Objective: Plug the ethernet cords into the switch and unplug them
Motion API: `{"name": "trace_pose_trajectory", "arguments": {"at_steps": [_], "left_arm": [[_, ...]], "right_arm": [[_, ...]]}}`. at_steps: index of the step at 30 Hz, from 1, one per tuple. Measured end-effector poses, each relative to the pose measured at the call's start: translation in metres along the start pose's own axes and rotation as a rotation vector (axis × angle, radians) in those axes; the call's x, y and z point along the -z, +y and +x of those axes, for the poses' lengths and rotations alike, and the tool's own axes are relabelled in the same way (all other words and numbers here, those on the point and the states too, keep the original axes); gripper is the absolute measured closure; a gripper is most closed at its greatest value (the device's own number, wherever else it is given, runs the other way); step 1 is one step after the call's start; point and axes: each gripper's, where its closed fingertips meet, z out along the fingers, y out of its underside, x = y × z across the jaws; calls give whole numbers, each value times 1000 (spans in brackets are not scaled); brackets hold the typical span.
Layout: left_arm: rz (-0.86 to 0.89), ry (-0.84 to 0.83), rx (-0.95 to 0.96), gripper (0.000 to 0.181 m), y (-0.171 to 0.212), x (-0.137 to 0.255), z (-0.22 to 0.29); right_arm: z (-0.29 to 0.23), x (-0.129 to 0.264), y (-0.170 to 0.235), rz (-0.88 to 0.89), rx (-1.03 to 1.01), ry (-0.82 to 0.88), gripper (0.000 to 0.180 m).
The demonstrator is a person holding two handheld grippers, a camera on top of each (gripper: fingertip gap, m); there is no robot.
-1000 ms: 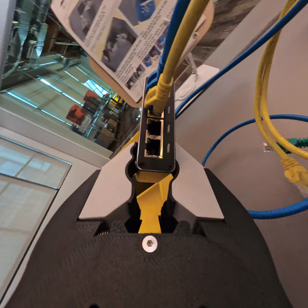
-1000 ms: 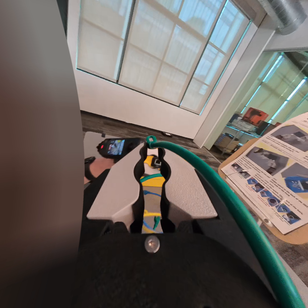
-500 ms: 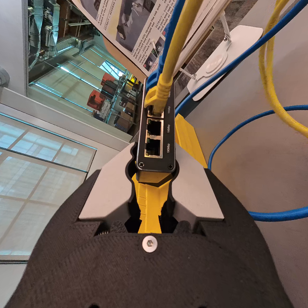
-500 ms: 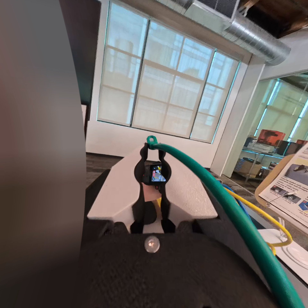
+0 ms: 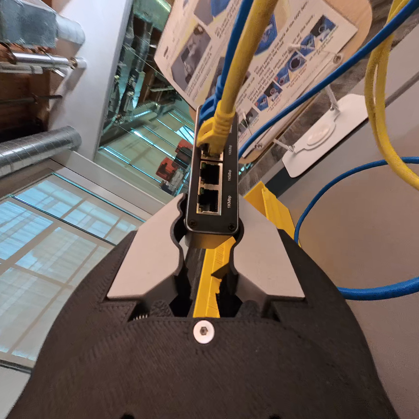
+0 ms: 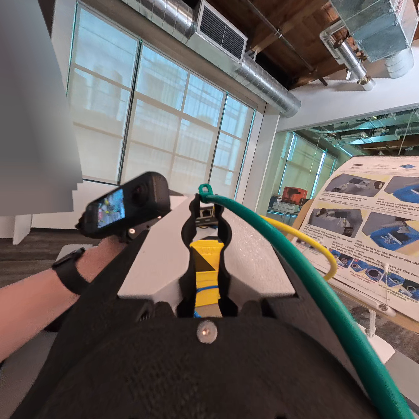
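The left gripper (image 5: 212, 223) has its jaws closed on the near end of the black switch (image 5: 213, 181), which runs toward 12 o'clock from the tips, ports facing the camera. A yellow cord (image 5: 235, 68) sits plugged in the farthest port in view, a blue cord (image 5: 229, 63) just behind it at 11 o'clock; the two nearer ports are bare. The right gripper (image 6: 207, 199) pinches the green cord (image 6: 306, 269) just behind its plug, jaws nearly shut; the cord trails off toward 5 o'clock. Past its tips the switch (image 6: 205, 213) faces the plug. A yellow bin (image 6: 207, 269) shows between the jaws.
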Motion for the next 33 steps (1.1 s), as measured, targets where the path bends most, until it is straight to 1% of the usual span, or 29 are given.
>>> {"name": "trace_pose_trajectory", "arguments": {"at_steps": [1, 7, 12, 18, 26, 30, 33], "left_arm": [[16, -10, -4, 146, -5, 3, 0], [116, -50, -36, 146, -36, 20, 4], [129, -47, -41, 146, -50, 26, 9], [154, -64, -71, 146, -65, 28, 19], [195, -94, -73, 146, -78, 32, 18], [226, -116, -110, 146, -86, 36, 12], [276, -158, -164, 147, -96, 42, 4]], "right_arm": [[1, -1, 4, -6, 9, 2, 169], [1, -5, 19, -22, 60, 5, 169], [-1, -7, 27, -38, 104, 13, 169], [3, -6, 28, -39, 246, 88, 169], [14, -4, 27, -28, 220, 121, 169], [4, -2, 19, 20, 188, 66, 169], [4, 0, 9, 43, 174, 84, 169]]}}
